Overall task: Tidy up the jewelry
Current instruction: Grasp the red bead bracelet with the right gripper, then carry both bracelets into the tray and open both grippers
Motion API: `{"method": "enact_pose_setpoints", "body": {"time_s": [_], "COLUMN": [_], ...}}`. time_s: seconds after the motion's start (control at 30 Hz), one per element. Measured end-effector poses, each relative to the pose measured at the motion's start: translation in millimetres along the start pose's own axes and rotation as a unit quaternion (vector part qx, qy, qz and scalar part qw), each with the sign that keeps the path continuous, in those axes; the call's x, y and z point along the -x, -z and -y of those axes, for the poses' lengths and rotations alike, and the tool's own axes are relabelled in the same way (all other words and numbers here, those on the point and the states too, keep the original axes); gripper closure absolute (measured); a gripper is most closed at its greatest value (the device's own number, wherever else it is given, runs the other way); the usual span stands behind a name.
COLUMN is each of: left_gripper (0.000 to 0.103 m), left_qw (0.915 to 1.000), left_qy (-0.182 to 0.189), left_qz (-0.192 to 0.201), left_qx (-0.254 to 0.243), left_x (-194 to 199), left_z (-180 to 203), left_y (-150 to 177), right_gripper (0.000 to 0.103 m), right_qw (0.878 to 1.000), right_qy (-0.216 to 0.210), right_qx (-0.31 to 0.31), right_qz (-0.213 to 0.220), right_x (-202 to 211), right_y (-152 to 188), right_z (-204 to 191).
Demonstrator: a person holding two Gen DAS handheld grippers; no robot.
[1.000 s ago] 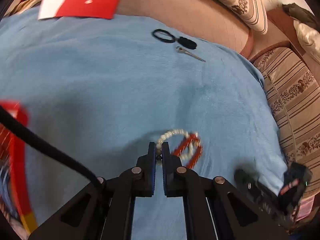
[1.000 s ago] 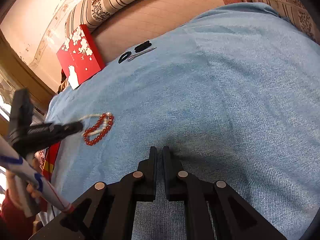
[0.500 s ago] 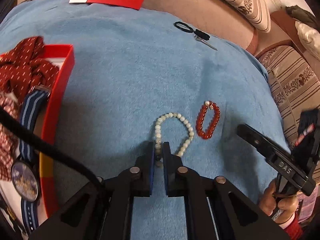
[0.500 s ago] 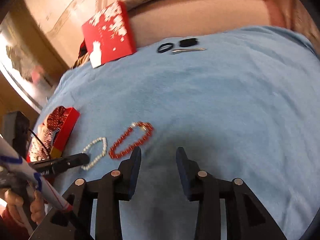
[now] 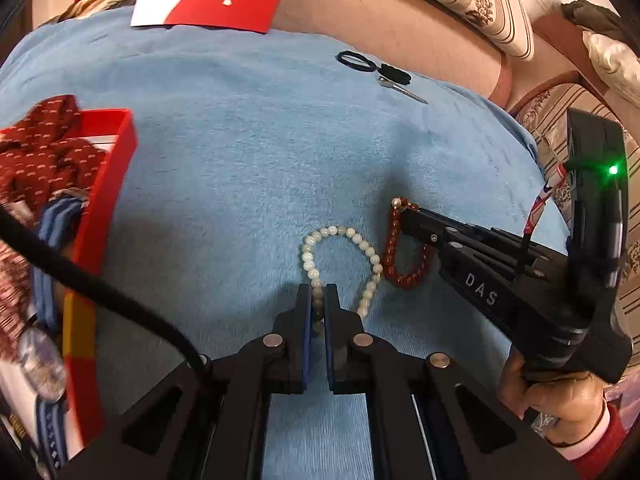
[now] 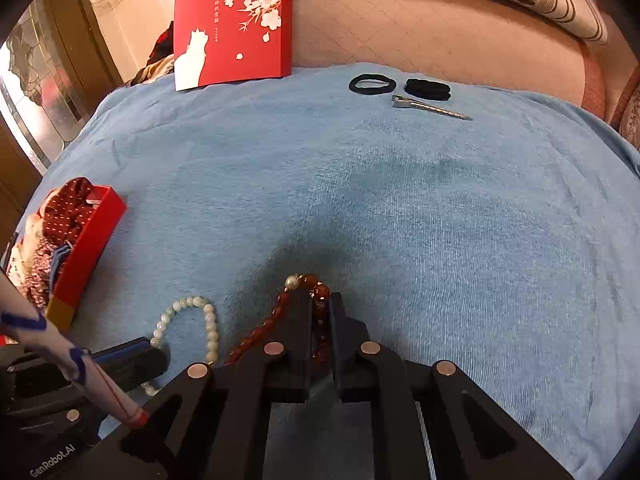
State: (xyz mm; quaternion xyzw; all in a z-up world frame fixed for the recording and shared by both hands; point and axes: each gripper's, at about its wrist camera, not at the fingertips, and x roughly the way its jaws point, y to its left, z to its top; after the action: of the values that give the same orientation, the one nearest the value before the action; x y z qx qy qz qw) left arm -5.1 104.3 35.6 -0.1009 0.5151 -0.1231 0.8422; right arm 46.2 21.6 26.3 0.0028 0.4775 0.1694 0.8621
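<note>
red box (image 5: 114, 184): far left on the blue blanket (image 5: 248, 152), open top, stuffed w/ a dark red dotted cloth (image 5: 44, 152), a blue striped strap & what looks like a watch face lower down (blurry).
left claw (image 5: 318, 300): pinched tight on the white bracelet, beads sit right btw the two pads. Pointing down at the blanket.
white bracelet (image 5: 340, 264): pale pearly round beads, slight green tint, strung in a loop. Lies flat in an upside-down U, one leg goes into the left claw, other leg runs just beside the red one.
red bracelet (image 5: 404, 256): dark amber-red glossy beads, one single white bead at the far end. Right next to the white one, touching or nearly.
right claw (image 6: 320, 312): jaws just closed in, now clamped on the red bracelet near its white-bead end; rest of the strand trails off to the left side. A hand (image 5: 560, 396) w/ a red cuff holds its handle.
back edge: two black hair ties (image 6: 372, 83) & a silver hair clip (image 6: 430, 107) side by side, well apart from the bracelets.
red card (image 6: 236, 20): cherry blossoms + white cat, leaning at the far-left end of the blanket.
</note>
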Motion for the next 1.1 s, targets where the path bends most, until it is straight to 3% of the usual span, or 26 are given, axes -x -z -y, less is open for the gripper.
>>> {"method": "enact_pose_setpoints", "body": {"time_s": [0.2, 0.47, 0.57, 0.73, 1.1], "left_gripper": [0.098, 0.098, 0.098, 0.098, 0.098], "left_qw": [0.9994, 0.9970, 0.9967, 0.9959, 0.9881], "left_qy": [0.008, 0.016, 0.011, -0.027, -0.068], "left_qz": [0.032, 0.074, 0.080, 0.084, 0.078], "left_qx": [-0.006, -0.017, -0.007, 0.021, 0.114], "left_x": [55, 140, 163, 191, 204], "left_z": [3, -1, -18, -64, -173], "left_y": [10, 23, 29, 41, 52], "right_gripper": [0.095, 0.095, 0.095, 0.095, 0.095], "right_qw": [0.998, 0.996, 0.995, 0.993, 0.987], "right_qy": [-0.030, -0.043, -0.054, -0.082, -0.145], "right_qx": [-0.055, -0.043, -0.035, -0.013, 0.057], "right_qz": [0.032, 0.068, 0.077, 0.079, 0.049], "right_x": [43, 105, 121, 138, 129], "right_y": [5, 6, 6, 8, 6], "right_z": [18, 1, -14, -49, -158]}}
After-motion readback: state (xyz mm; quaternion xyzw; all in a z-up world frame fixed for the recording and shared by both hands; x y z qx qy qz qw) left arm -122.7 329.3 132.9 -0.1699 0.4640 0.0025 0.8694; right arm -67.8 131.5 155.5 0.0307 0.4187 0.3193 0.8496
